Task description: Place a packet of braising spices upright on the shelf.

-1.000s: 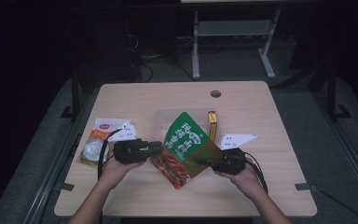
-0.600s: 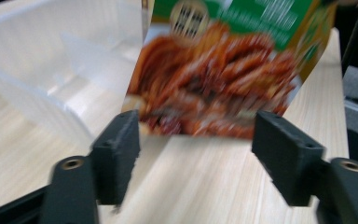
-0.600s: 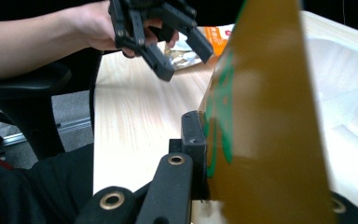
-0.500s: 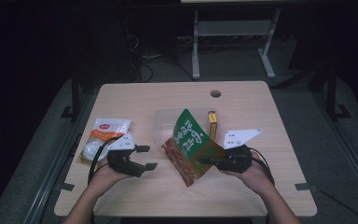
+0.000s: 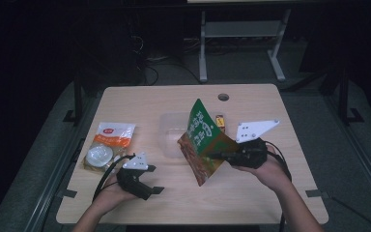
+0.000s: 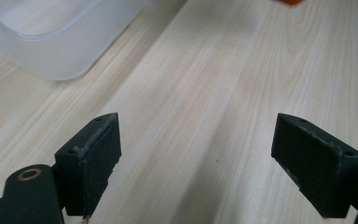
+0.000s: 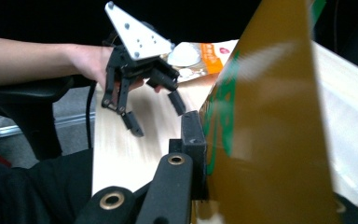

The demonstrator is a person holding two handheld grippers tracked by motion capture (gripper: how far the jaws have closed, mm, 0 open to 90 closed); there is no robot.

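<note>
the wooden table [image 5: 270, 203] carries everything, cleared in the middle for the work. the green snack bag [image 5: 204, 140] is lifted on edge above the table centre, just in front of the clear plastic container [image 5: 170, 126], probably so it can go into it, though the tub's mouth is hard to read. the right gripper [image 5: 218, 155] is clamped tight on the bag's lower edge. the left gripper [image 5: 150, 189], low near the front edge, has just been opening its jaws; they stand wide with nothing between them.
</note>
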